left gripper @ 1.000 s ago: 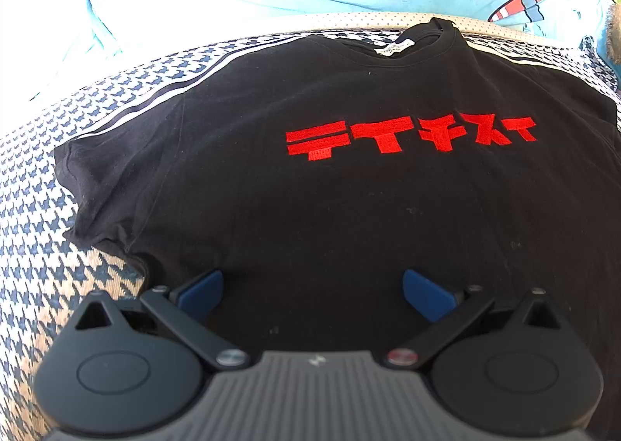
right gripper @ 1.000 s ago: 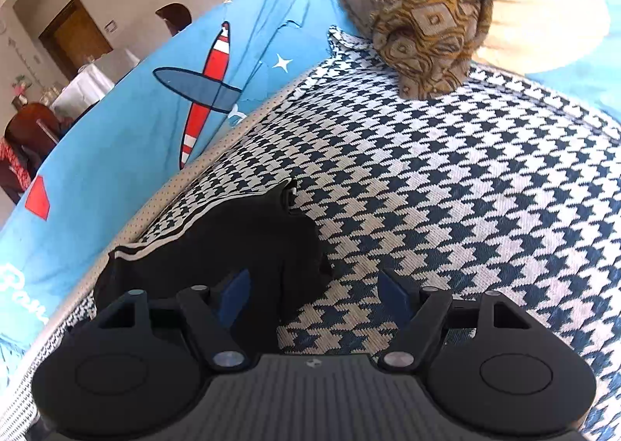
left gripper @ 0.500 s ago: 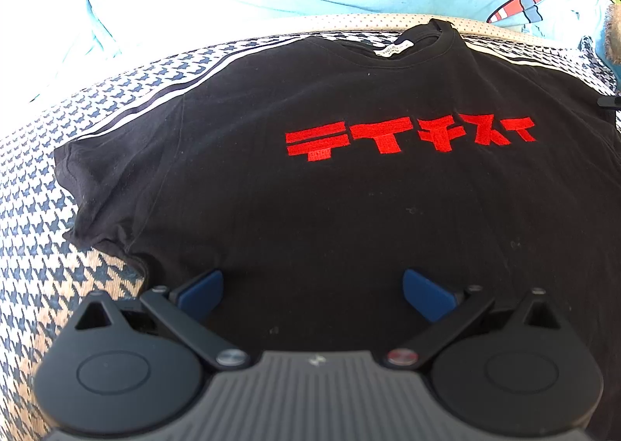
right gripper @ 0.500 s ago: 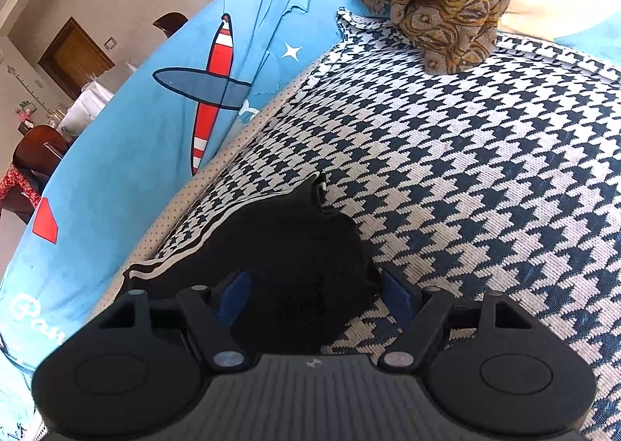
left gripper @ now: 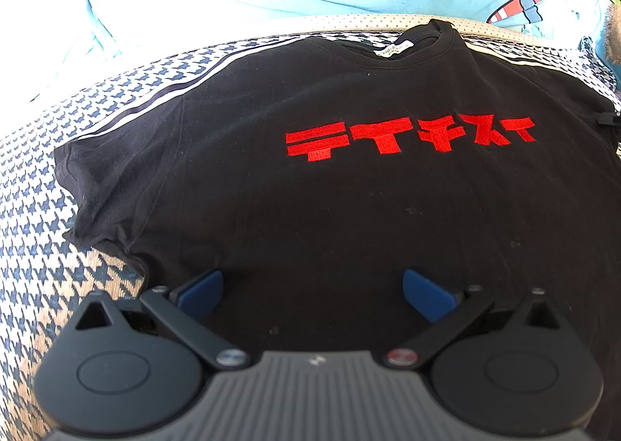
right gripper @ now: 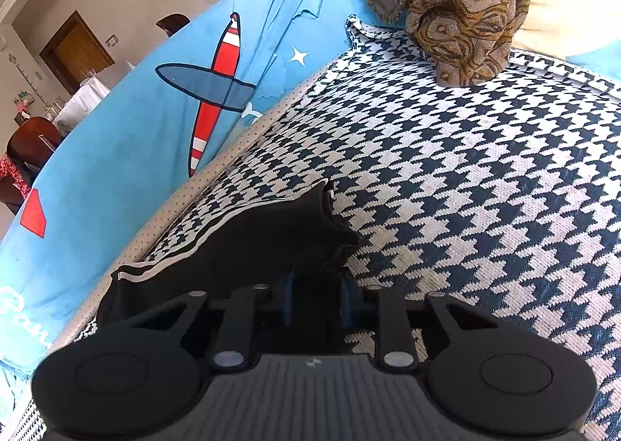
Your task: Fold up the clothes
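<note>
We see our left gripper (left gripper: 312,291) spread wide over the flat black T-shirt (left gripper: 349,208). At 6 o'clock, our right gripper (right gripper: 315,299) pinches its soft bunched sleeve (right gripper: 271,239) on the woven houndstooth cover (right gripper: 485,208).

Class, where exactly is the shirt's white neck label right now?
In the left wrist view the white neck label sits inside the collar at the far edge of the black T-shirt, above the red lettering.
</note>
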Tool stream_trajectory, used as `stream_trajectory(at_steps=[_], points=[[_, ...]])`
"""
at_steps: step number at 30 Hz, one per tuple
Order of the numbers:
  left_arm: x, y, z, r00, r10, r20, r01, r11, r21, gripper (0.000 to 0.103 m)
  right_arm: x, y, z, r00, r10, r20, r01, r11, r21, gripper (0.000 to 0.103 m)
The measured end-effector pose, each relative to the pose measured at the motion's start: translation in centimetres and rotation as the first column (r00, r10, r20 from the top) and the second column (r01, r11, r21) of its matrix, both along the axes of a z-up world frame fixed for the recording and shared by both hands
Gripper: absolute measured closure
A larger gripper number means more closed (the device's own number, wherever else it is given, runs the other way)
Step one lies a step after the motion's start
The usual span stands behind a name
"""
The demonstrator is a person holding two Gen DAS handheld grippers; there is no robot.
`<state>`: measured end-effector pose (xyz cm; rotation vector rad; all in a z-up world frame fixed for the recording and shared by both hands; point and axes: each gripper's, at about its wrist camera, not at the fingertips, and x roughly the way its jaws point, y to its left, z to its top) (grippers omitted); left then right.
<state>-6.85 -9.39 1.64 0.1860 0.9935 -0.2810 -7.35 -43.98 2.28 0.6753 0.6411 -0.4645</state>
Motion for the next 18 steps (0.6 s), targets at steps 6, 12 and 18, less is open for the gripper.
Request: stream_trajectory(at_steps=[6,12,18], points=[[0.0,0.0,0.0,1.000,0.000,0.002,0.000,1.000,0.000,0.000,0.3,1.3,1.1,0.999,0.051,0.019,-0.050,0.996,-0.074,0.089],[0.0,0.0,0.0,1.000,0.000,0.004,0.000,1.000,0.000,0.000,0.8,3.8,2.8,0.988,0.152,0.038,-0.142,0.970,-0.197,0.090],[-0.1,0.0,0.0,1.000,0.000,0.006,0.000,1.000,0.000,0.000,1.2,8.1,3.2,0.925,0.379,0.014,-0.357,0.883,-0.305,0.090]])
